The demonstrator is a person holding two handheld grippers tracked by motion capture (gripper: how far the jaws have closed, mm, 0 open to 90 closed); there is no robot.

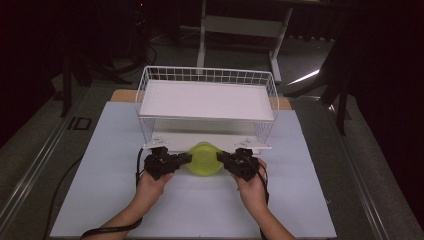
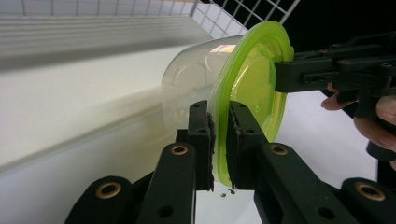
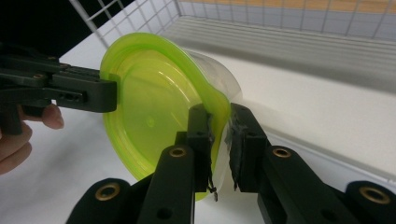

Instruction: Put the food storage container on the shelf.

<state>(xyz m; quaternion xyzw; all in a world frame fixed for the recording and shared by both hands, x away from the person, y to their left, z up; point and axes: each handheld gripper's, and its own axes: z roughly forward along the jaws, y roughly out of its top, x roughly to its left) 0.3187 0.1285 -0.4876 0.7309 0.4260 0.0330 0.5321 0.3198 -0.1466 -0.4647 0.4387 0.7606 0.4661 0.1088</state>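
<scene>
We see a white wire rack (image 1: 207,102) with a flat upper shelf standing just behind the clear container (image 2: 196,84), whose body points in under that shelf. The left gripper (image 1: 186,158) has its fingers (image 2: 201,135) pinched narrow on the green lid (image 1: 203,159) rim at one side; the right gripper (image 1: 220,158) clamps the opposite rim the same way. The container lies on its side at the rack's lower front edge. A white sheet (image 1: 110,165) covers the bench; the room beyond is dark, with a desk frame (image 1: 240,25) behind.
</scene>
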